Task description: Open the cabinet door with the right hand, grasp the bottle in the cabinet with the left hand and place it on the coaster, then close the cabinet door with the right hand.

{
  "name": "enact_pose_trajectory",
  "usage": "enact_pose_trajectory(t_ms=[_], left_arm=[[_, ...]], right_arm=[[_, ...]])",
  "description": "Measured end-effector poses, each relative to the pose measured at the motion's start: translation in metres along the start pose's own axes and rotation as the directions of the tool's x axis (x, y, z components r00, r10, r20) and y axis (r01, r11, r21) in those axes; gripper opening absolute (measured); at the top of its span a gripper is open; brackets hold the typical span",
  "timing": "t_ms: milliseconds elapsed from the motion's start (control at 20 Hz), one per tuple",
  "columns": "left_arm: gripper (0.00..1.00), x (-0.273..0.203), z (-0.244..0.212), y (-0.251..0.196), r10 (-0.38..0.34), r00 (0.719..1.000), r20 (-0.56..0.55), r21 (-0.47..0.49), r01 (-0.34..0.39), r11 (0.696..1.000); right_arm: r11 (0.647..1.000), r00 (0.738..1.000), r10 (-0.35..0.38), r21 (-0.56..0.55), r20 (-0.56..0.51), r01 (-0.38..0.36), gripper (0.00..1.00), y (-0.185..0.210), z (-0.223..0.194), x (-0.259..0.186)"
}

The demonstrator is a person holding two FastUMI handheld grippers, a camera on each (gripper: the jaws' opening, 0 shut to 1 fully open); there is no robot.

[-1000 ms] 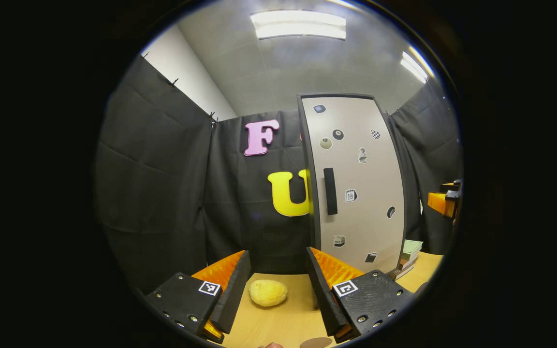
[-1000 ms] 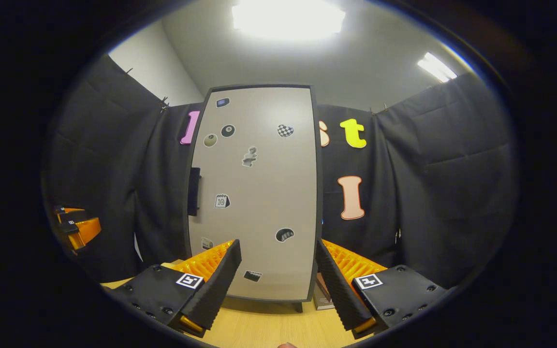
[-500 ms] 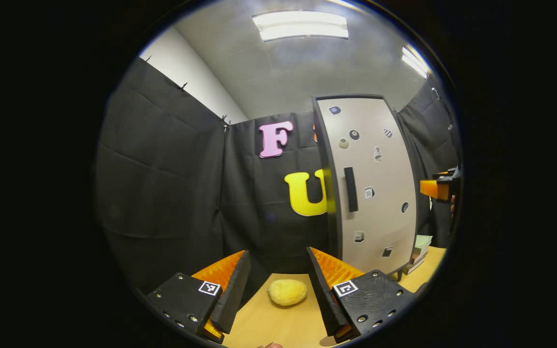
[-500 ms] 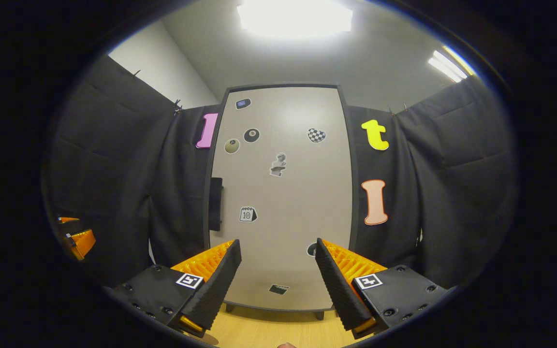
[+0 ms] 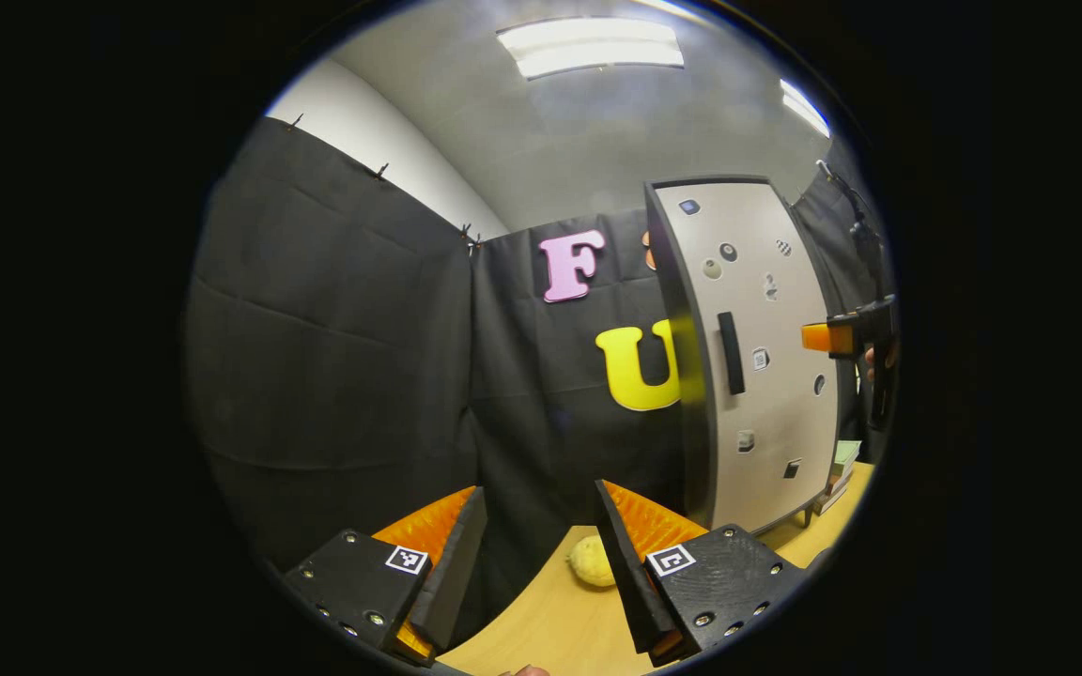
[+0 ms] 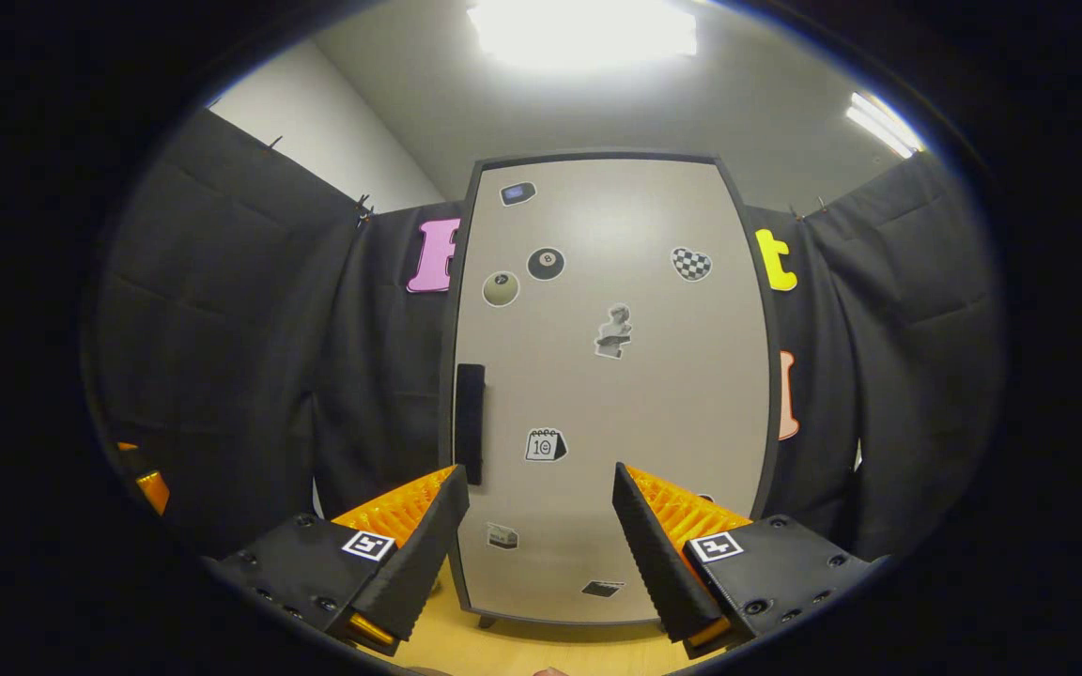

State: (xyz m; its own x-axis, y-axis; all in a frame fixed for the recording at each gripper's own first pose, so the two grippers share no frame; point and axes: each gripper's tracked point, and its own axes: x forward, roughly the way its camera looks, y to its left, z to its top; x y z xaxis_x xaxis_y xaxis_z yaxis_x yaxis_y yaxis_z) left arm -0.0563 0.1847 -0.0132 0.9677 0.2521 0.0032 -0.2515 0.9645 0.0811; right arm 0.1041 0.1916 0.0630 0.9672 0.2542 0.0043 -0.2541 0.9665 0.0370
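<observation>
A tall grey cabinet (image 6: 611, 376) with stickers stands on the wooden table, its door shut. Its black vertical handle (image 6: 470, 422) sits on the door's left edge. My right gripper (image 6: 539, 526) is open right in front of the door's lower half, the handle just above its left finger. In the left gripper view the cabinet (image 5: 757, 357) stands to the right, its handle (image 5: 731, 352) visible. My left gripper (image 5: 536, 545) is open and holds nothing. The right gripper's tip (image 5: 832, 336) shows at the far right, level with the handle. The bottle is hidden inside.
A yellow lemon-like object (image 5: 590, 561) lies on the wooden table (image 5: 550, 629) by my left gripper's right finger. A stack of books (image 5: 840, 468) rests beside the cabinet's right side. Black cloth walls close in the booth on all sides.
My right gripper has come closer to the cabinet door, which looms larger, with the handle now near its left finger. My left gripper has swung left, so cabinet and lemon shifted right.
</observation>
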Motion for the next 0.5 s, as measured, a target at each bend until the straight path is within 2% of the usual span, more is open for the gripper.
enact_pose_trajectory(t_ms=[400,500], left_arm=[[0.69,-0.001,-0.025,0.062,0.098,0.994,-0.043,0.007,-0.098,0.995],[0.64,-0.004,-0.031,0.076,0.124,0.991,-0.051,0.003,-0.124,0.992]], right_arm=[[1.000,0.999,0.024,-0.001,-0.022,-0.024,0.98,0.036,0.003,0.060],[1.000,1.000,0.018,-0.015,-0.026,-0.018,0.97,0.040,0.004,0.073]])
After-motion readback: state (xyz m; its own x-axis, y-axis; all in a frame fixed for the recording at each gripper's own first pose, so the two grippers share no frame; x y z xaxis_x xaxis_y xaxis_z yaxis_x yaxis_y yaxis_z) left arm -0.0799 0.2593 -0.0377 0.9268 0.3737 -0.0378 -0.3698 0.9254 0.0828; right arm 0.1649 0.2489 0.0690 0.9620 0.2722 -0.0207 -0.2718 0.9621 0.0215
